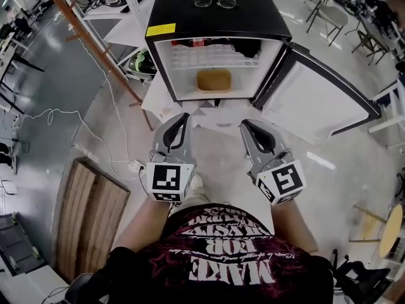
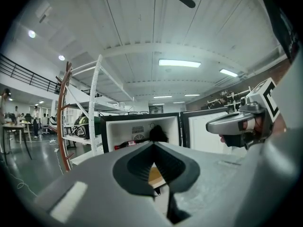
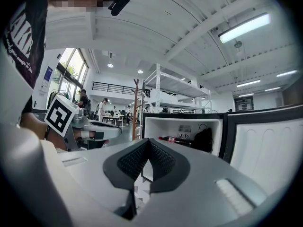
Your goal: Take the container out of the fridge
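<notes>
A black mini fridge (image 1: 218, 11) stands ahead with its door (image 1: 319, 103) swung open to the right. A tan container (image 1: 214, 80) sits on the fridge floor, under a wire shelf. My left gripper (image 1: 185, 116) and right gripper (image 1: 243, 124) hover side by side in front of the opening, short of it, both shut and empty. In the left gripper view, the left gripper's (image 2: 154, 144) tips meet and a sliver of the container (image 2: 155, 175) shows behind the pads. In the right gripper view, the right gripper (image 3: 148, 141) hides the container.
Glasses (image 1: 215, 2) lie on the fridge top. A cola bottle (image 3: 173, 139) and a black item (image 3: 204, 140) rest on the wire shelf. A white rack (image 1: 114, 18) stands left of the fridge. A wooden pallet (image 1: 95, 214) and cables lie on the floor at left.
</notes>
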`<action>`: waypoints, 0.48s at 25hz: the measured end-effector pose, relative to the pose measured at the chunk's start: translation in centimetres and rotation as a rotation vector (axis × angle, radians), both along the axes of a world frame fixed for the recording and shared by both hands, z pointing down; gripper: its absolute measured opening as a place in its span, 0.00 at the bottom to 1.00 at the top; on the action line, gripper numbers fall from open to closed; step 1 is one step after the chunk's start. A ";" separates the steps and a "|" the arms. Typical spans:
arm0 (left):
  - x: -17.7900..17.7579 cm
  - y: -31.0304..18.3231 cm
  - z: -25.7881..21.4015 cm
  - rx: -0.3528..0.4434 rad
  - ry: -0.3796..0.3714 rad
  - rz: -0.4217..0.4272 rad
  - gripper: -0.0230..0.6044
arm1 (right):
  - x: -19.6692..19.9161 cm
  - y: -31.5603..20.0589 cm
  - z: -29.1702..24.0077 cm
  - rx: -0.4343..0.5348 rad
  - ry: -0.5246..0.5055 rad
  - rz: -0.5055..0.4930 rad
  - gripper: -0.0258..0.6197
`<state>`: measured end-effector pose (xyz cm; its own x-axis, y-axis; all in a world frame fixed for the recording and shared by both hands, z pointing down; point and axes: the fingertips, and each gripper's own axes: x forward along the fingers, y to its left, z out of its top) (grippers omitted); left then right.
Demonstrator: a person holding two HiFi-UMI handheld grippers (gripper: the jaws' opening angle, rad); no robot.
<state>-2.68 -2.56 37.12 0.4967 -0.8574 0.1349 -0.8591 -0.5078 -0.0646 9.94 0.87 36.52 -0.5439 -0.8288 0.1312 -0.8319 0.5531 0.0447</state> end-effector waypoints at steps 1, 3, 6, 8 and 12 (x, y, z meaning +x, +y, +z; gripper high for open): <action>0.0 -0.3 -0.1 0.001 0.000 0.002 0.04 | 0.0 -0.2 0.0 0.001 0.000 0.001 0.08; 0.2 -0.8 -0.2 0.004 0.000 0.007 0.04 | 0.1 -0.7 -0.2 0.003 0.001 0.006 0.08; 0.5 -1.5 -0.4 0.005 0.003 0.018 0.04 | 0.5 -1.3 -0.3 -0.003 -0.001 0.023 0.08; 0.7 -2.0 -0.3 0.002 0.004 0.026 0.04 | 0.6 -1.8 -0.3 -0.009 -0.002 0.032 0.08; 0.8 -2.9 -0.3 -0.002 0.011 0.038 0.04 | 0.3 -2.7 -0.3 -0.011 -0.003 0.028 0.08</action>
